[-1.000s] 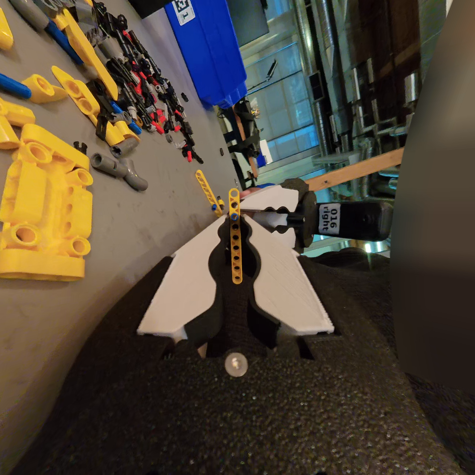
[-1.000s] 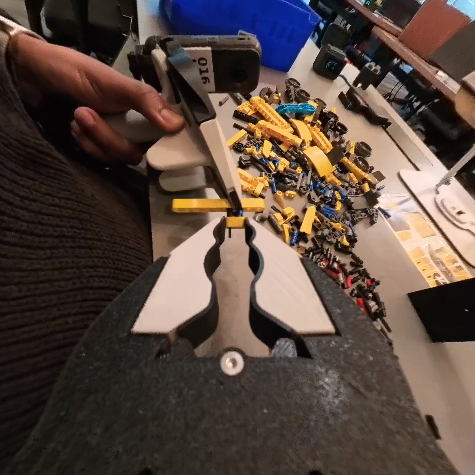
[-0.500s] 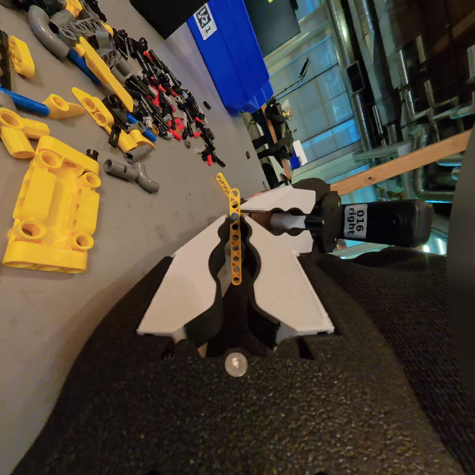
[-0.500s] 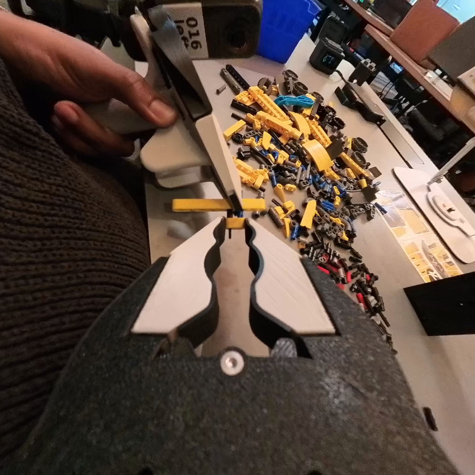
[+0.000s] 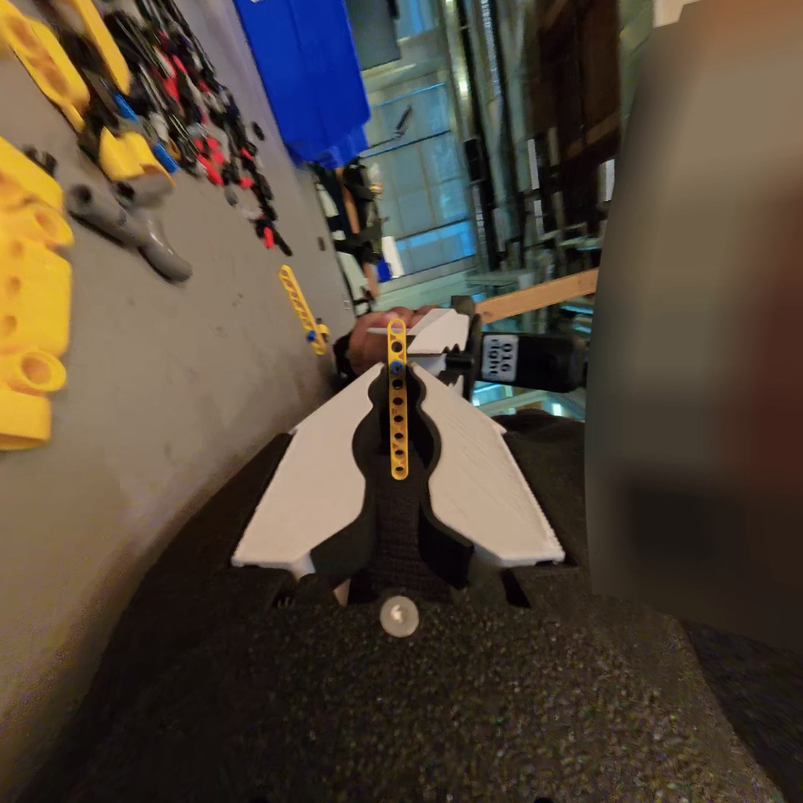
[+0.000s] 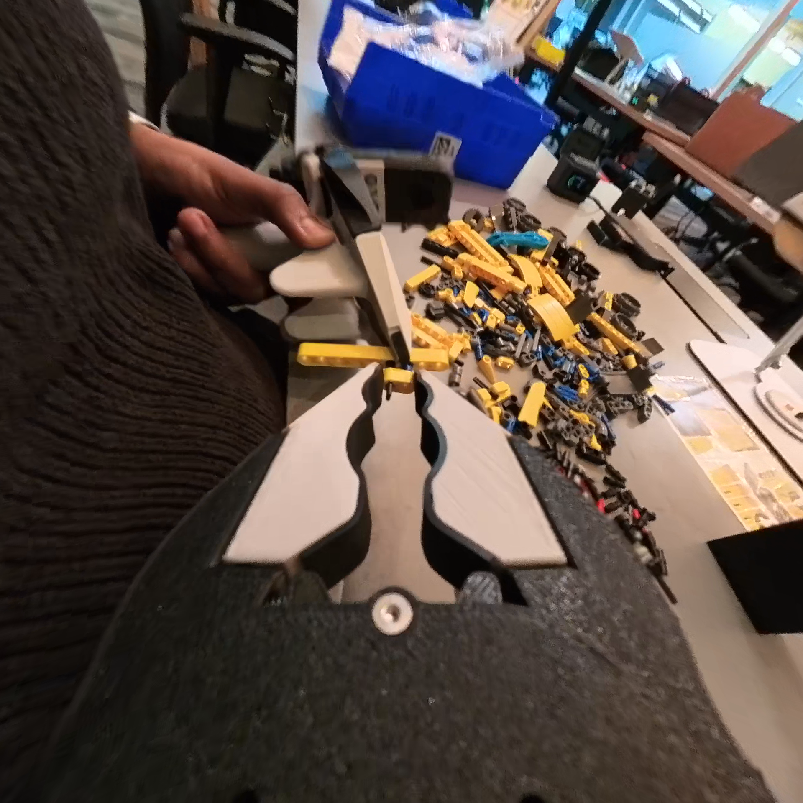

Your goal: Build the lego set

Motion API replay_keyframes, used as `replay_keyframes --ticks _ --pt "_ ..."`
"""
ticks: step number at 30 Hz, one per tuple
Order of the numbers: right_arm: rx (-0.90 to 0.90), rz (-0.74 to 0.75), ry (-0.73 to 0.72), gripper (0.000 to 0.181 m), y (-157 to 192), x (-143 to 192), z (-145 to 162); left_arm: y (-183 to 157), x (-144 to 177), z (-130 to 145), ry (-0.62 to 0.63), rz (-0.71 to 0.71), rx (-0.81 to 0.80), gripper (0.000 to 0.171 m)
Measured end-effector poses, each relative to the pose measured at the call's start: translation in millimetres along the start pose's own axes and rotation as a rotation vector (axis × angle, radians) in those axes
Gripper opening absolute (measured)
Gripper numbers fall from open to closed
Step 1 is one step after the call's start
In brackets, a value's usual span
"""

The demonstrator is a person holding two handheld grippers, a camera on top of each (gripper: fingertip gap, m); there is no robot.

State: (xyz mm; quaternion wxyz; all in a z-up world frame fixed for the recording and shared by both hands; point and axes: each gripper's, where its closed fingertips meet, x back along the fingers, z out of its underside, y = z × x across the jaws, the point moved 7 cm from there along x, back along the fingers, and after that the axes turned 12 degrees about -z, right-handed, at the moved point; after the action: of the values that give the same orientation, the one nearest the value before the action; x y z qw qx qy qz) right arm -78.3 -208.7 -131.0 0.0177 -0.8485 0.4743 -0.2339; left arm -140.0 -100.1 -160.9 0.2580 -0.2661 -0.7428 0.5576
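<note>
My left gripper (image 5: 397,370) is shut on a long yellow beam with holes (image 5: 398,417), which stands upright between the jaws and sticks out past the tips. A blue pin (image 5: 396,368) sits in one hole at the tips. My right gripper (image 6: 397,377) is shut on a small yellow connector (image 6: 397,374), held right against the underside of the beam (image 6: 343,353). The left gripper (image 6: 384,295) and the hand (image 6: 243,226) holding it show in the right wrist view. The right gripper (image 5: 434,343) shows just beyond the beam in the left wrist view.
A wide pile of yellow, black and blue pieces (image 6: 543,330) covers the grey table (image 6: 678,499). A blue bin (image 6: 434,108) stands at the back. A black block (image 6: 760,573), printed sheets (image 6: 730,460) and a white base (image 6: 760,391) lie right. Another yellow beam (image 5: 302,308) and big yellow blocks (image 5: 30,304) lie left. Both grippers' tips are close together, under 4 cm apart. From either gripper's tips it is about 25 cm to the black block (image 6: 760,573).
Both grippers keep their grip and stay together at the beam. Both views have swung, so the table and bin have shifted in the background and look blurred.
</note>
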Motion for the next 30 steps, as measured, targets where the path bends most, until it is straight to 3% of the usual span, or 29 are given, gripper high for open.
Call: replay_keyframes --ticks 7,11,16,22,25,30 --pt "0.077 -0.016 -0.097 0.014 17 12 -8 -8 -1 16 0.074 0.139 0.102 0.006" --pt "0.002 -0.01 -0.123 0.014 28 15 -5 -14 -2 24 0.108 0.061 0.02 0.007" --pt "-0.051 -0.005 -0.159 0.014 35 17 -7 -14 -2 31 0.112 0.094 0.078 0.006" --pt "-0.167 -0.029 -0.255 0.013 34 19 -9 -24 1 32 0.083 0.039 -0.053 0.007" --pt "-0.131 0.001 -0.298 0.0 36 21 -12 -28 -1 35 0.102 0.054 -0.079 0.007" --pt "-0.135 0.034 -0.238 0.0 33 18 -11 -23 1 32 0.063 0.023 -0.08 0.006"
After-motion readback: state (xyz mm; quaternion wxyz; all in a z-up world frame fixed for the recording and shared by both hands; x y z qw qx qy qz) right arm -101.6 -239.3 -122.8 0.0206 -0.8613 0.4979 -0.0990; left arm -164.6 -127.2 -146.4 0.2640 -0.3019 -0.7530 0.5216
